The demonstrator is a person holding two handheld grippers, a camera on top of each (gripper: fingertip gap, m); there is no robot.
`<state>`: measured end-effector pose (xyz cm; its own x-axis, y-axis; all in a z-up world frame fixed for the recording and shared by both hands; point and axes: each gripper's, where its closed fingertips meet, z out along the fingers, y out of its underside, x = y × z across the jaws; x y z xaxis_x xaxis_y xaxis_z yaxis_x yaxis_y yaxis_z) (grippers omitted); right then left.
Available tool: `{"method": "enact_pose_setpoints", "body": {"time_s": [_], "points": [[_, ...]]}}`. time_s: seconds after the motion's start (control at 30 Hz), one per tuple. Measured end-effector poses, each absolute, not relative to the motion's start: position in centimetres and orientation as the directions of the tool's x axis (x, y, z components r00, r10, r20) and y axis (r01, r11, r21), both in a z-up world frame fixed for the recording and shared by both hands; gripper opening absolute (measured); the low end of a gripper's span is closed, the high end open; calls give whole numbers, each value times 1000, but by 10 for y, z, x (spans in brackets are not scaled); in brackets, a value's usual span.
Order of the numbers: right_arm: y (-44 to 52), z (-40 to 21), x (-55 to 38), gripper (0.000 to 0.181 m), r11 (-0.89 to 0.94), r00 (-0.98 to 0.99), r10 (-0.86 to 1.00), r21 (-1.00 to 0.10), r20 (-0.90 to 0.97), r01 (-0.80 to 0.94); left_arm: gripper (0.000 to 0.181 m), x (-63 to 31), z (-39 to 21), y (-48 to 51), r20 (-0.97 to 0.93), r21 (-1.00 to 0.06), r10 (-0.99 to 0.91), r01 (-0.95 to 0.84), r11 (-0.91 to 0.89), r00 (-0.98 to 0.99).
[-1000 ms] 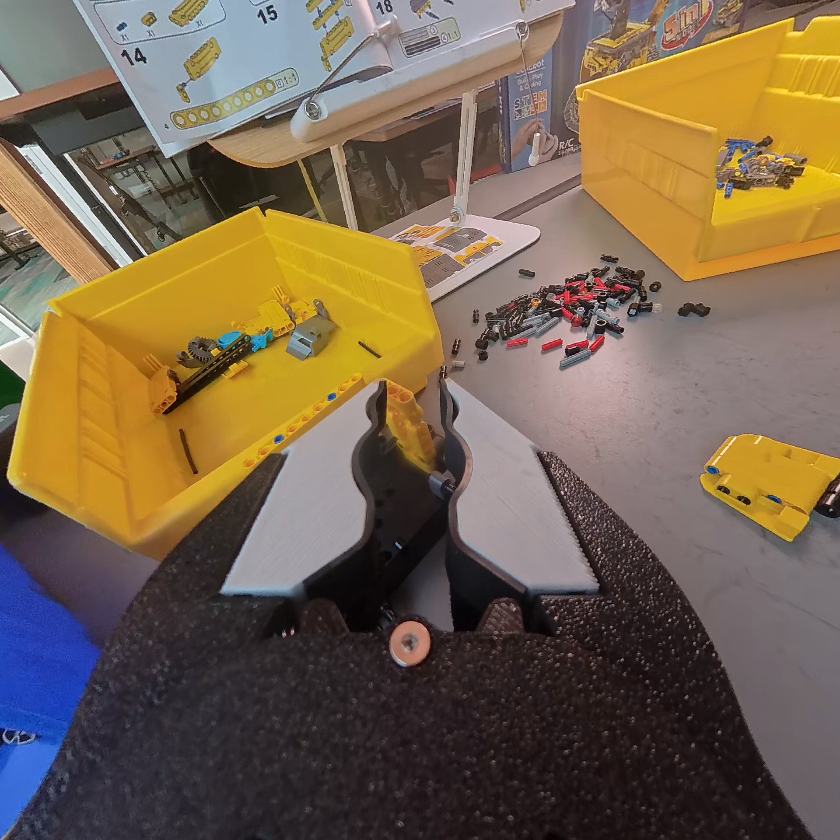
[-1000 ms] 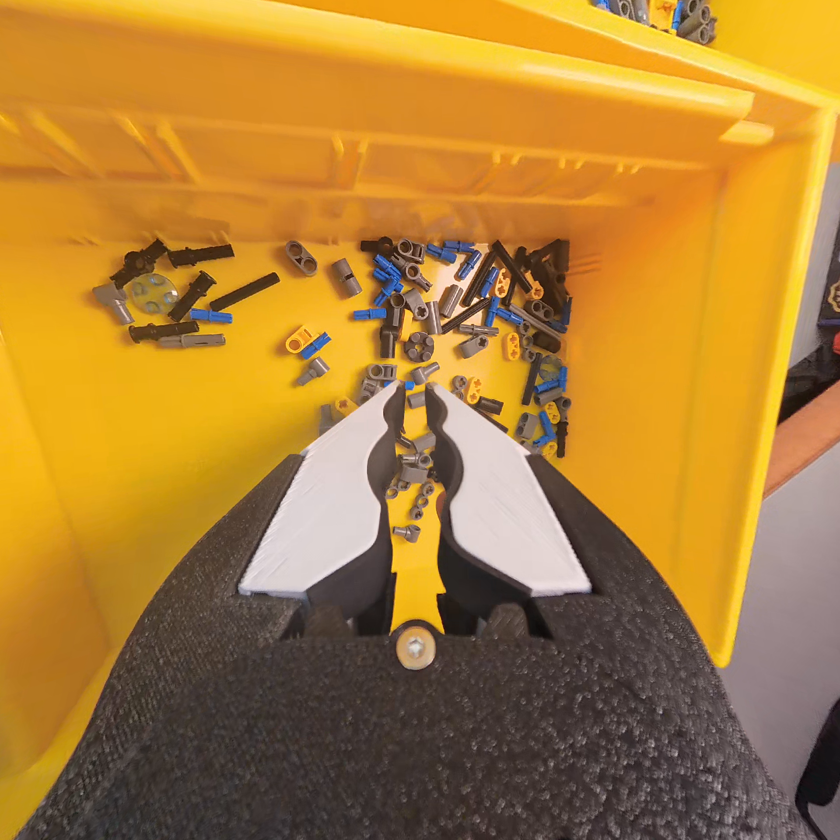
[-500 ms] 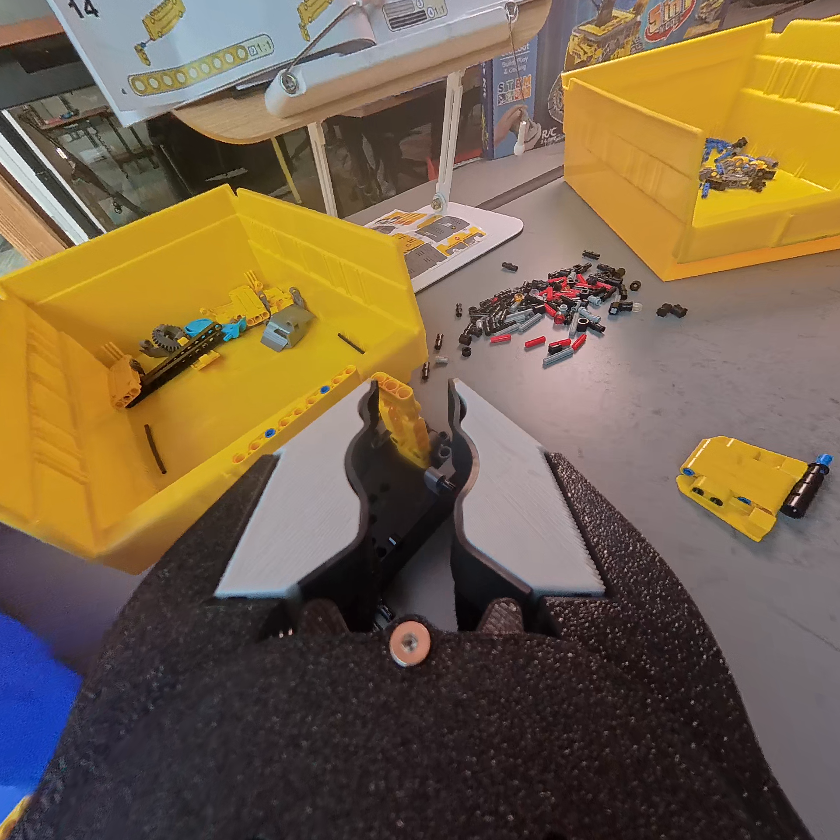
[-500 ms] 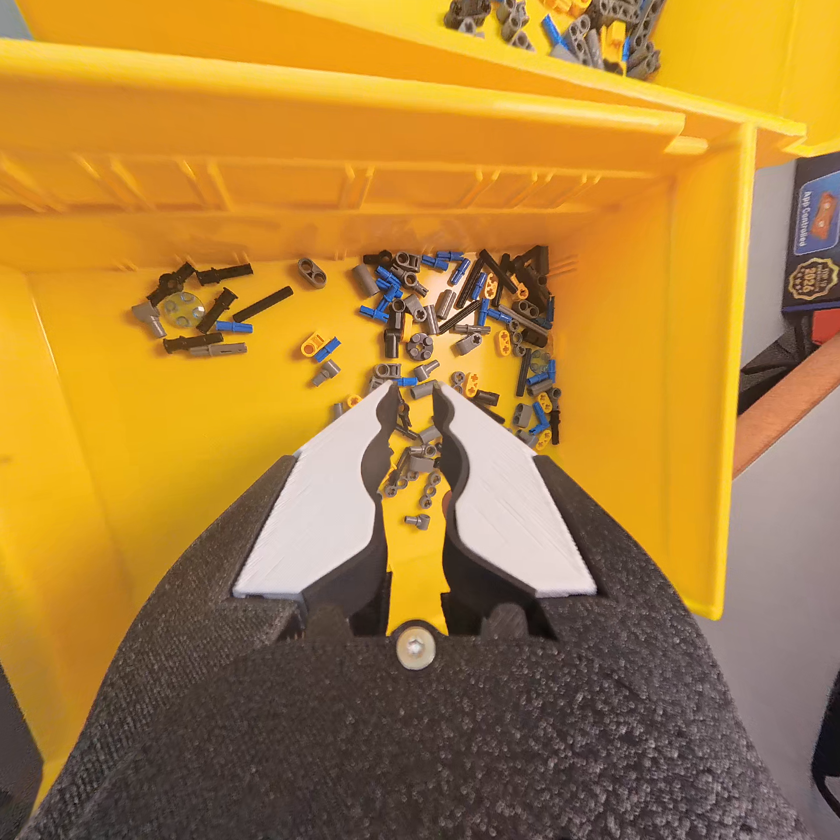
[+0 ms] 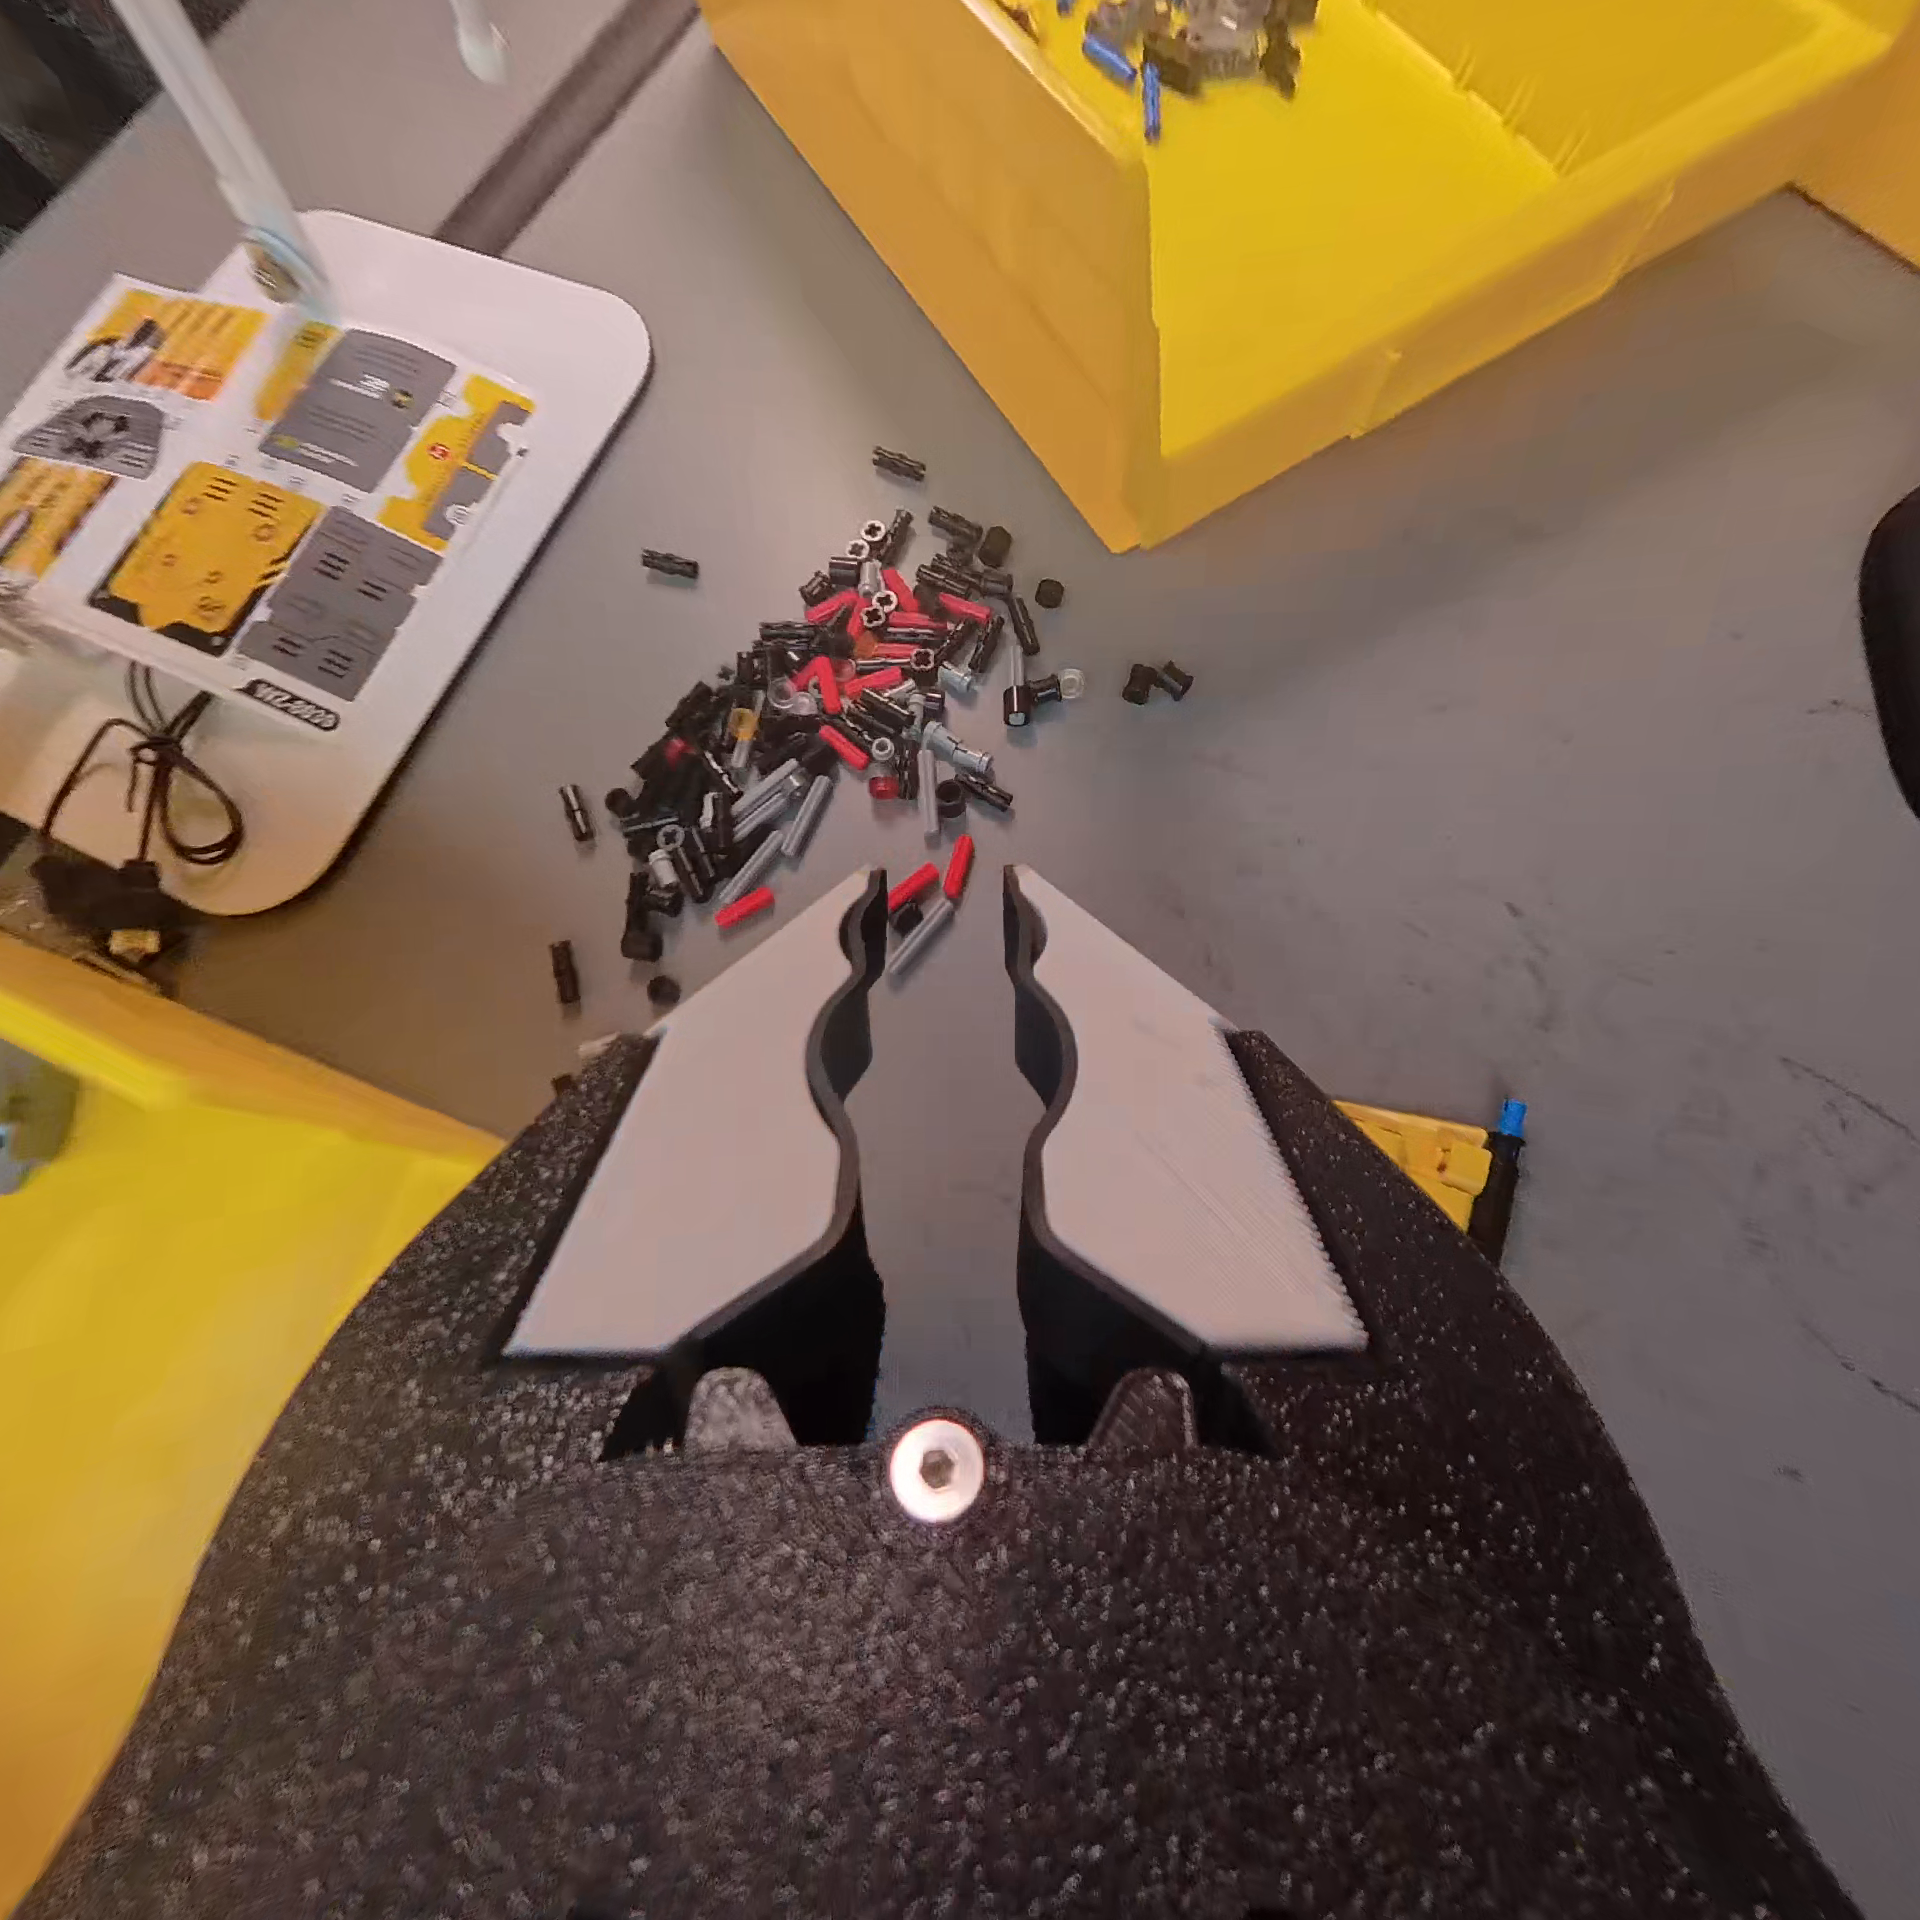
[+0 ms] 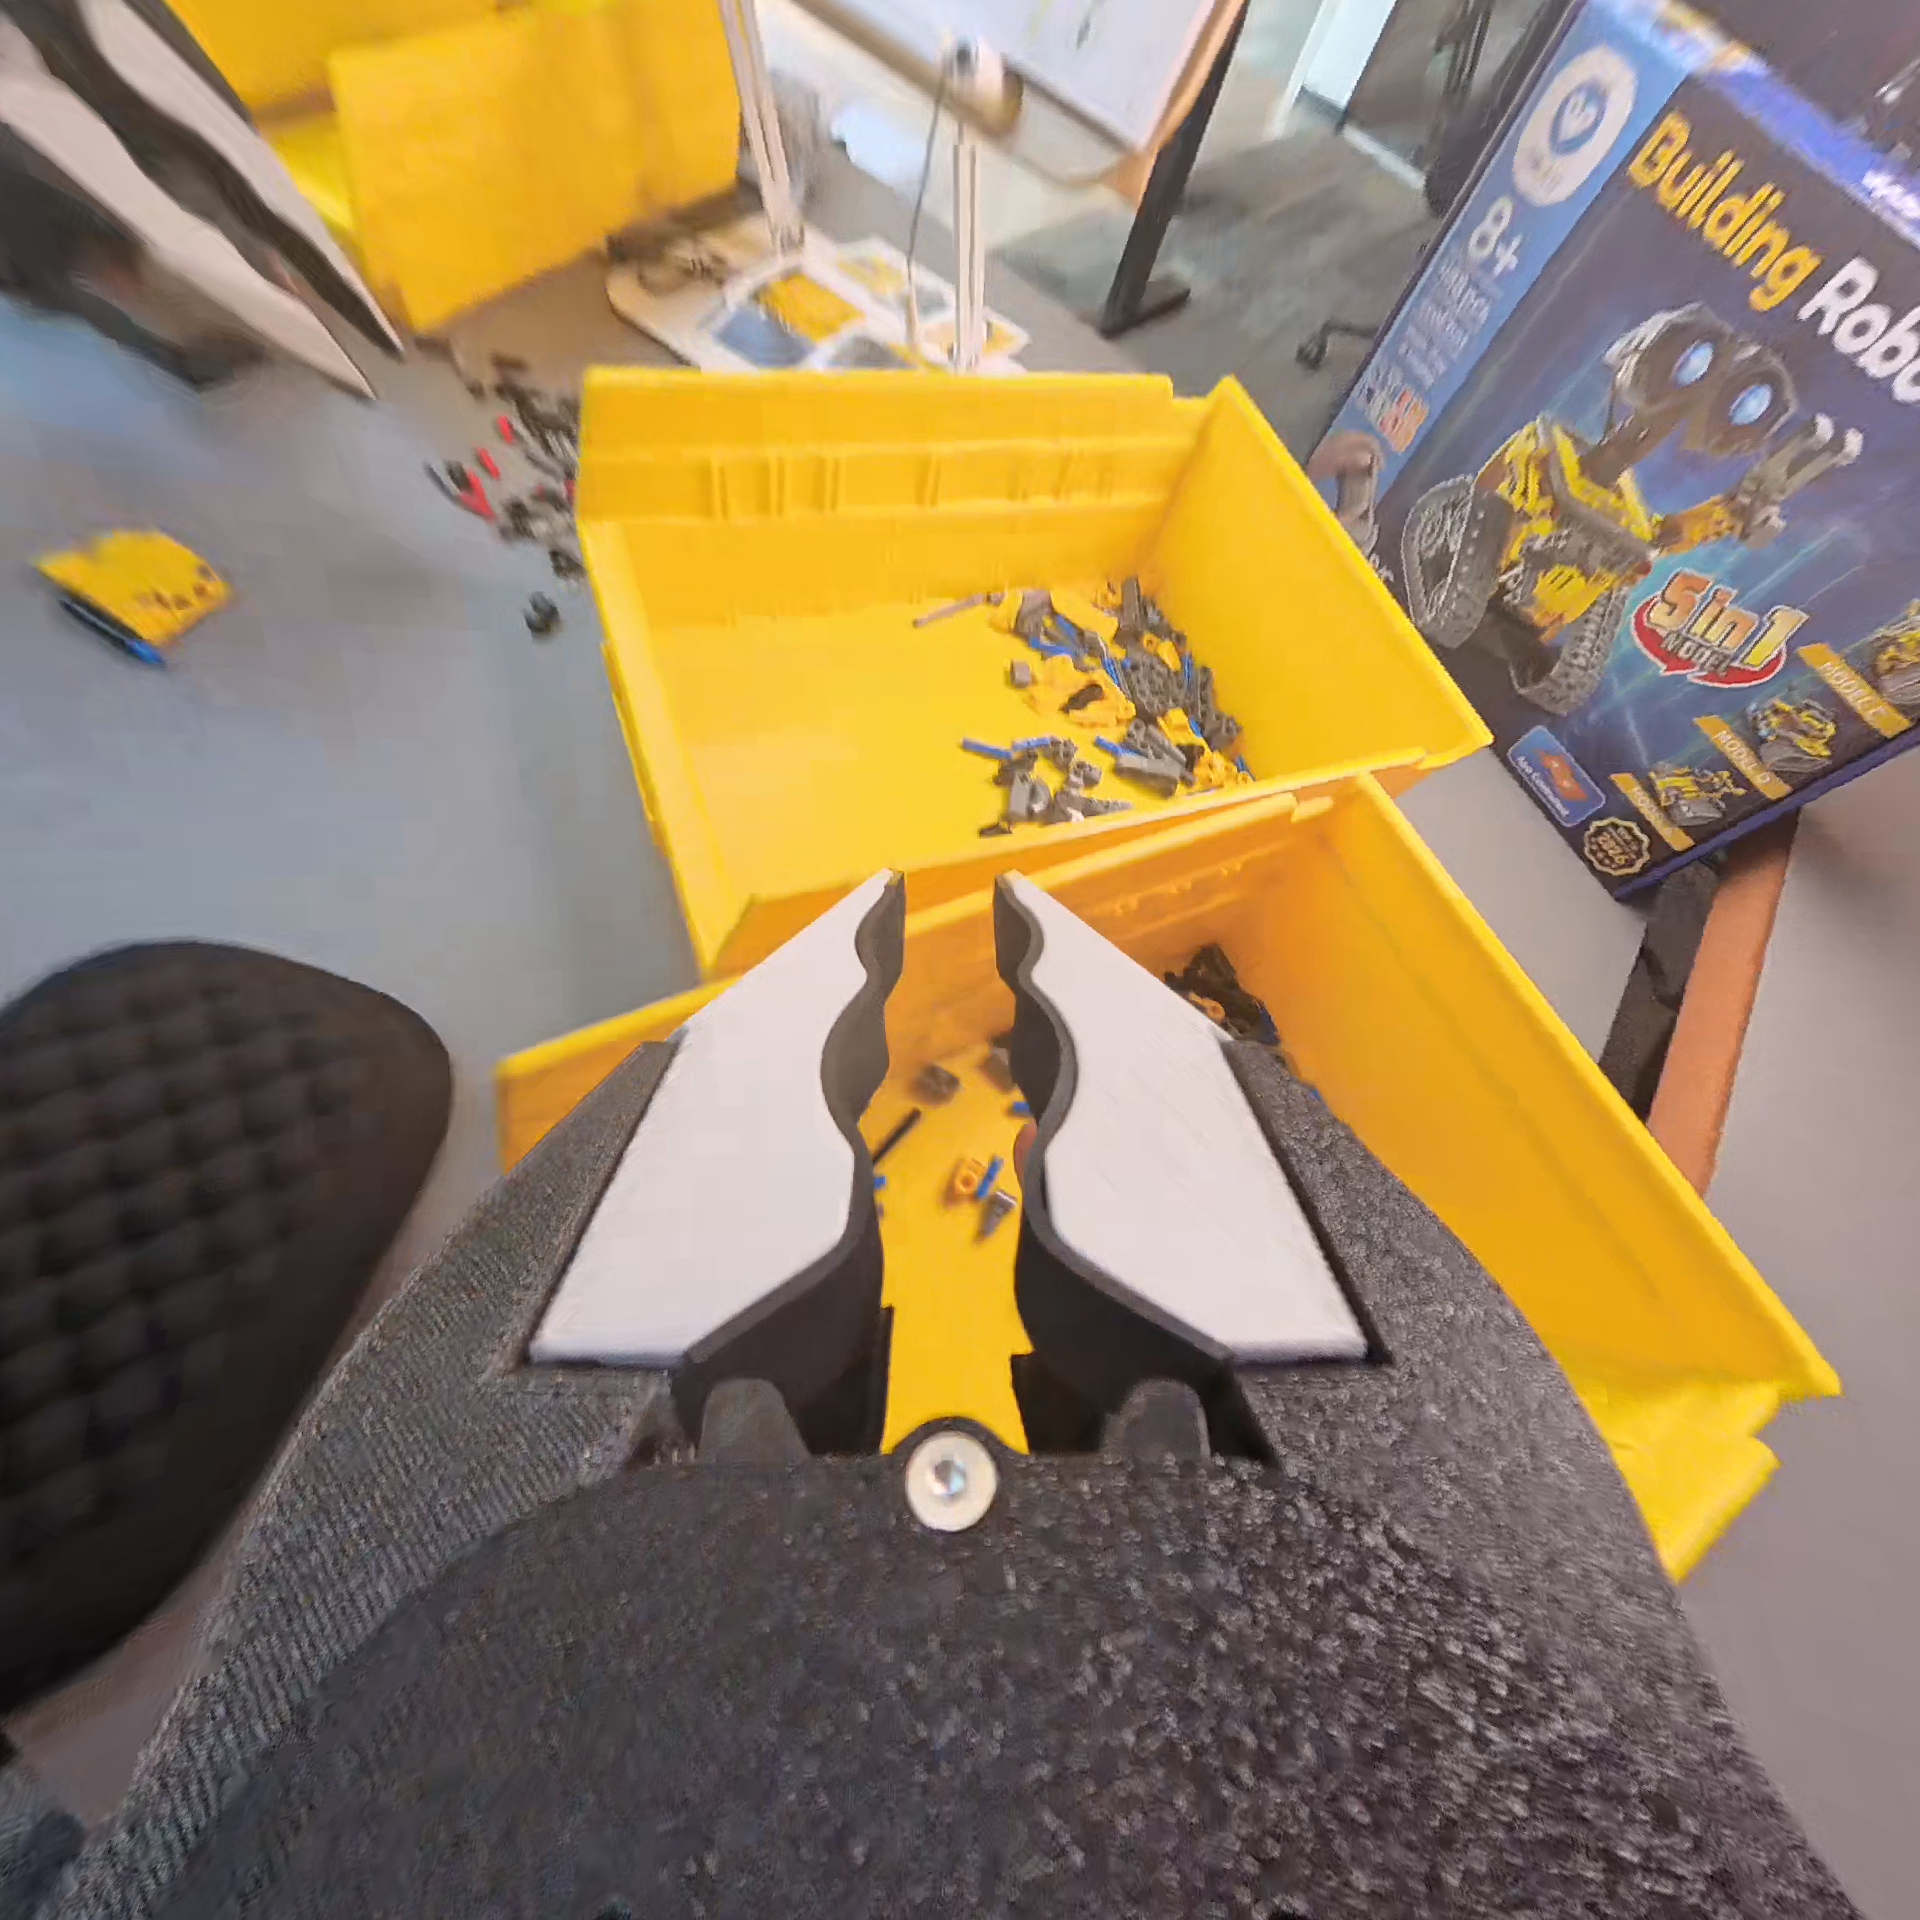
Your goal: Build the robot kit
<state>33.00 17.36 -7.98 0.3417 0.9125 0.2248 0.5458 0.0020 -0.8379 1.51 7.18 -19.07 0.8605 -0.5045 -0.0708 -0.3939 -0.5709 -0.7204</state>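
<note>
Left gripper (image 5: 940, 888) now empty, fingers (image 5: 727, 1122) apart.

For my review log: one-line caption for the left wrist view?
Open left gripper above a loose pile of small pins on the grey table.

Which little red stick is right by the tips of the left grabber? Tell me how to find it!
Find the pile of small black, grey and red pins on the grey table, between the white stand base and a yellow bin. At the pile's near edge, the open left gripper points at a red pin. It lies alone between the fingertips, nearly upright in the left wrist view.
</note>
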Motion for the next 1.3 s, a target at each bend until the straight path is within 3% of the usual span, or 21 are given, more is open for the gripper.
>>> {"method": "enact_pose_setpoints", "body": {"time_s": [0.13,0.37,0.73,1.03,1.3], "points": [[140,-59,322,18,-20,409,901,-929,143,371,19,29,-214,93,-31,-658,-540,-424,-623,841],[116,-74,335,19,-57,437,895,-951,86,304,12,28,-235,105,-110,-569,-564,-517,-640,819],[110,-87,330,19,-67,413,907,-942,80,329,6,30,-238,104,-165,-564,-591,-567,-600,789],[127,-93,344,19,-91,478,873,-927,102,364,6,26,-203,61,-109,-670,-575,-487,-560,811],[157,-103,365,19,-145,568,812,-898,133,416,6,-1,-225,-25,-76,-577,-541,-480,-661,837]]}}
